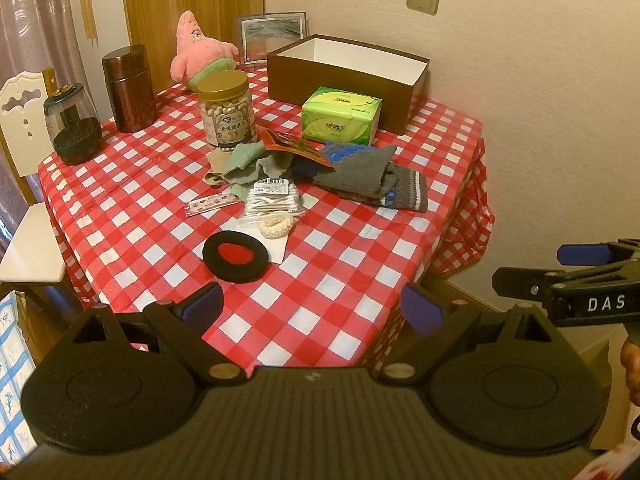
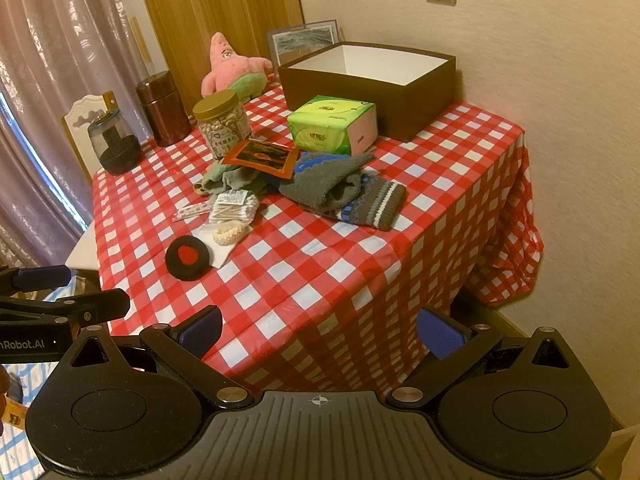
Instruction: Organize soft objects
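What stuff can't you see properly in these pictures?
- Brown box floor: both views, hidden by its own walls.
- Green cloth: both views, partly under the orange packet.
- Jar label and tissue pack writing: too small to read.
- Framed picture: lower part hidden behind the box.
- Chair: left wrist view, cut by the edge.

Grey socks [image 1: 360, 180] with blue and white stripes, heaped mid-table. Crumpled green cloth [image 1: 252, 162] at their 9 o'clock. Pink plush [image 1: 196, 54] upright at 11 o'clock, far edge. Cream scrunchie [image 1: 277, 227] and flat black-red pad [image 1: 233, 256] at 7 o'clock. Brown box [image 1: 344, 76] open, at 12 o'clock.
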Motion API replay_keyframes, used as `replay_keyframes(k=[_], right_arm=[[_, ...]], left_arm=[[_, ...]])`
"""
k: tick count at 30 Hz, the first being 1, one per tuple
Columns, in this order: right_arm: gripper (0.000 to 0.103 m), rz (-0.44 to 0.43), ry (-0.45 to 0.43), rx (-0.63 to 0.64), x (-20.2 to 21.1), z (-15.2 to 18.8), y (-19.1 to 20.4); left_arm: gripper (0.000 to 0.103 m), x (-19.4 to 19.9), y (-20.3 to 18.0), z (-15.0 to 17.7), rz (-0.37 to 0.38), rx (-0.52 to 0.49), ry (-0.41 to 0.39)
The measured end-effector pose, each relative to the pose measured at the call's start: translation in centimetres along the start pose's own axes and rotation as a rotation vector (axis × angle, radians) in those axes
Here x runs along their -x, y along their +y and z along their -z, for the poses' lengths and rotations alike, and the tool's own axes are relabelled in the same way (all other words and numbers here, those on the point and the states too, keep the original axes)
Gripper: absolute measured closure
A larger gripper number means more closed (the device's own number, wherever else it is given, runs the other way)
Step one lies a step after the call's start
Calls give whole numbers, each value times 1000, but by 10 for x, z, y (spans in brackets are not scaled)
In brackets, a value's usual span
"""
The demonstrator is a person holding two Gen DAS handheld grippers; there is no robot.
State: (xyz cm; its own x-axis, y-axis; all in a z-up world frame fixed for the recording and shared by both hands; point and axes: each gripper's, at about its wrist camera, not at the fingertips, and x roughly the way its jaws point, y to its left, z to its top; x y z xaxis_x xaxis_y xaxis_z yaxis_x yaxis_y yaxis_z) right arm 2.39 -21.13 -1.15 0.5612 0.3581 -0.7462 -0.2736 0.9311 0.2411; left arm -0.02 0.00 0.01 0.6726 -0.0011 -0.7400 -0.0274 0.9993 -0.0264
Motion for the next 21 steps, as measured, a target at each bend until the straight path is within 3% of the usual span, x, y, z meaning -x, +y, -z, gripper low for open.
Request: replay_keyframes(k=[21], right_arm=[[0, 0, 1, 0, -3, -1, 4]], left_arm=[[8, 0, 0, 0, -1, 1, 1]])
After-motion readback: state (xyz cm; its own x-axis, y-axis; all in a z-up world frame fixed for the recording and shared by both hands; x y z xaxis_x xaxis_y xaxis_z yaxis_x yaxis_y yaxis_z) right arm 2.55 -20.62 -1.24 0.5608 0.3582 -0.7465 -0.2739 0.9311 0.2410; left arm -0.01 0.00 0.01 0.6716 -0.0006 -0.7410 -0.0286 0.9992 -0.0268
